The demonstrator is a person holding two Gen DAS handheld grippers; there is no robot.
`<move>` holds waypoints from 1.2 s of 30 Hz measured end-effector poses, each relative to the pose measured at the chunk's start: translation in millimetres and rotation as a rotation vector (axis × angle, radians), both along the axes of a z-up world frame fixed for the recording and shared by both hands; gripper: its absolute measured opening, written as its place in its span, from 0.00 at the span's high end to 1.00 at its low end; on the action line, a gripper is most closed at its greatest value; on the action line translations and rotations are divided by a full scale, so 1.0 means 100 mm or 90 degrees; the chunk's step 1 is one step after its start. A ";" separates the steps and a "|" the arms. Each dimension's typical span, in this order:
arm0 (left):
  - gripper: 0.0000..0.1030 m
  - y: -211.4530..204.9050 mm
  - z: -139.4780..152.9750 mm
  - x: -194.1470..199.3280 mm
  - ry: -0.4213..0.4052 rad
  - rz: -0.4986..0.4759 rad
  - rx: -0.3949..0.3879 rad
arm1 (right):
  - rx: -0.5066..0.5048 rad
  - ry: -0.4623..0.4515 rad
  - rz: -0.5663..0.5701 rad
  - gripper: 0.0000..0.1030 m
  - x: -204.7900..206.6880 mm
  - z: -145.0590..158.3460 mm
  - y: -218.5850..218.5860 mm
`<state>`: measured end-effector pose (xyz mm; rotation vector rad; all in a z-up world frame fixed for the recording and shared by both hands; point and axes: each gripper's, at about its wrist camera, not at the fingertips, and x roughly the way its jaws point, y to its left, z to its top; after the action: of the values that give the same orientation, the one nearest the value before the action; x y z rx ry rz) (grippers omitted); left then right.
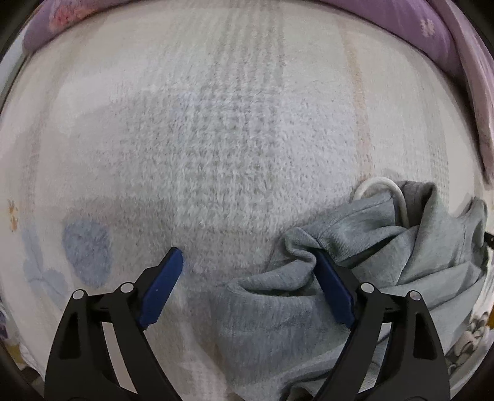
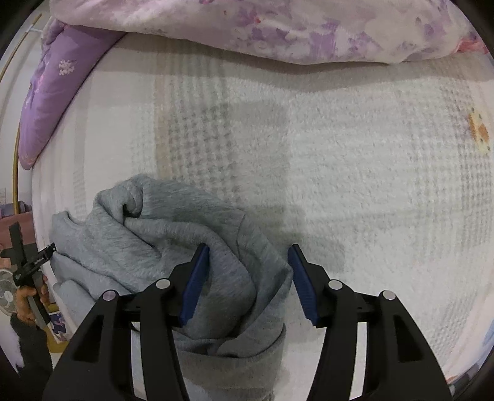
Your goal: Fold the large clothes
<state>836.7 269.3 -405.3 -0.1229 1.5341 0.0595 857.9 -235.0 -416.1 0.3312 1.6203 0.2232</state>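
Grey sweatshirt fabric (image 2: 173,246) lies bunched in a heap on the fluffy white blanket (image 2: 370,185), well apart from the purple floral quilt (image 2: 278,27) at the blanket's far edge. Above the heap, the right gripper (image 2: 248,268) hangs with jaws parted around a fold, pads not pressing it. At the heap's other side, the left gripper (image 1: 250,271) is spread wide, one finger (image 1: 333,290) against the cloth.
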 end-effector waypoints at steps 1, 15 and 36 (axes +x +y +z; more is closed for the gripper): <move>0.29 -0.06 0.03 -0.02 -0.010 -0.006 -0.002 | 0.011 -0.005 0.003 0.63 -0.01 0.02 0.01; 0.93 -0.21 0.51 -0.40 -0.113 -0.024 -0.037 | -0.028 -0.176 -0.008 0.89 -0.42 0.61 0.27; 0.94 -0.26 1.59 -2.71 -0.275 0.008 -0.094 | 0.036 -0.375 -0.014 0.90 -2.50 1.73 0.03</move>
<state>565.7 243.4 -246.0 -0.2463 1.1049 -0.0679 608.3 -231.7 -243.2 0.2910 1.0301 0.3170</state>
